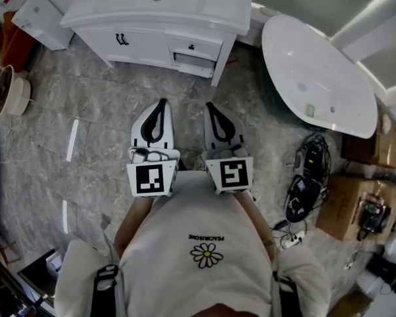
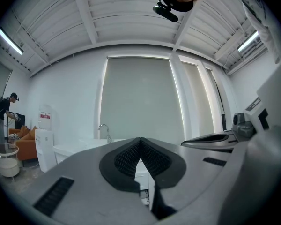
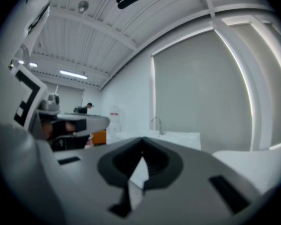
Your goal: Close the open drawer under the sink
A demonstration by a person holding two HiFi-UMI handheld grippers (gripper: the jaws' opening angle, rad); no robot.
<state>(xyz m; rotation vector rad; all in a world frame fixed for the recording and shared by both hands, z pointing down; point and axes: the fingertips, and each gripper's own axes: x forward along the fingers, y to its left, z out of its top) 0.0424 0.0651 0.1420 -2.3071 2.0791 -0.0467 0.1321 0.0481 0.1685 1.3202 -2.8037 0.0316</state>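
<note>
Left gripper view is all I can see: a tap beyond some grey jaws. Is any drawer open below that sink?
Observer: Yes, the head view shows the lower drawer on the right side of the cabinet pulled out.
Operator: Is this gripper touching it?
Observer: No, the left gripper is apart from it, with bare floor between.
Operator: What's off to the right?
Observer: A white bathtub beside the cabinet.

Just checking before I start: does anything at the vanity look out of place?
Yes. In the head view, the lower drawer at the right of the vanity stands pulled out, its front proud of the upper drawer, which sits flush. Nothing else there looks odd.
</note>
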